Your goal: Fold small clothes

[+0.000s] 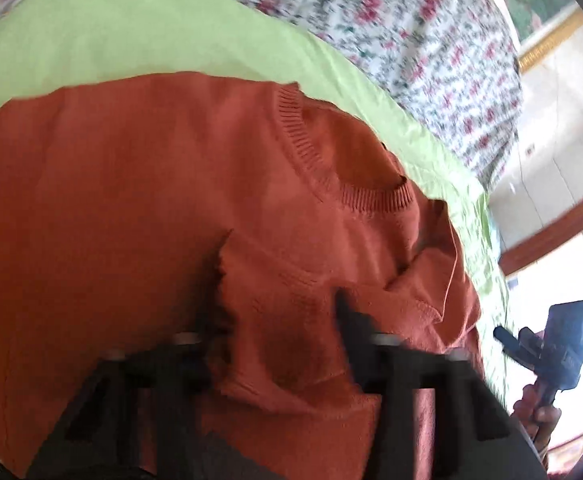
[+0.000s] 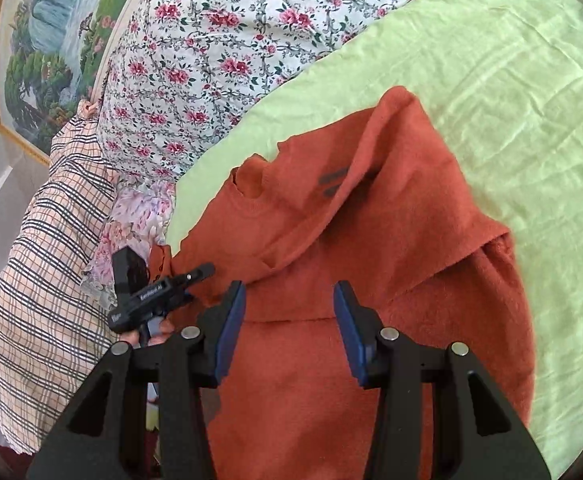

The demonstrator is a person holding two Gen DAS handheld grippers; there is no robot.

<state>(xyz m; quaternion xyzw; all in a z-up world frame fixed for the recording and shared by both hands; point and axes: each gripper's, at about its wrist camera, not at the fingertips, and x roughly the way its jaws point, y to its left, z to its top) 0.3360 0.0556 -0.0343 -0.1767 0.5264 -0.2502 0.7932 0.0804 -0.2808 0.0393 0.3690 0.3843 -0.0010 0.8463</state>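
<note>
A rust-orange knit sweater point(image 1: 131, 200) lies on a light green sheet point(image 1: 111, 32), its ribbed collar point(image 1: 311, 152) toward the far right; it also shows in the right wrist view point(image 2: 371, 240), partly folded with a sleeve laid across. My left gripper point(image 1: 279, 312) is low over the sweater with a fold of orange fabric lying between its wide-apart fingers; the view is blurred. My right gripper point(image 2: 289, 300) is open and empty just above the sweater's lower body. Each gripper shows in the other's view, the right one point(image 1: 547, 340) and the left one point(image 2: 151, 292).
A floral quilt point(image 2: 231, 48) lies bunched at the back of the bed. A checked cloth point(image 2: 43, 280) hangs at the left edge. A framed landscape painting point(image 2: 51, 40) is on the wall. The green sheet point(image 2: 531, 120) spreads to the right.
</note>
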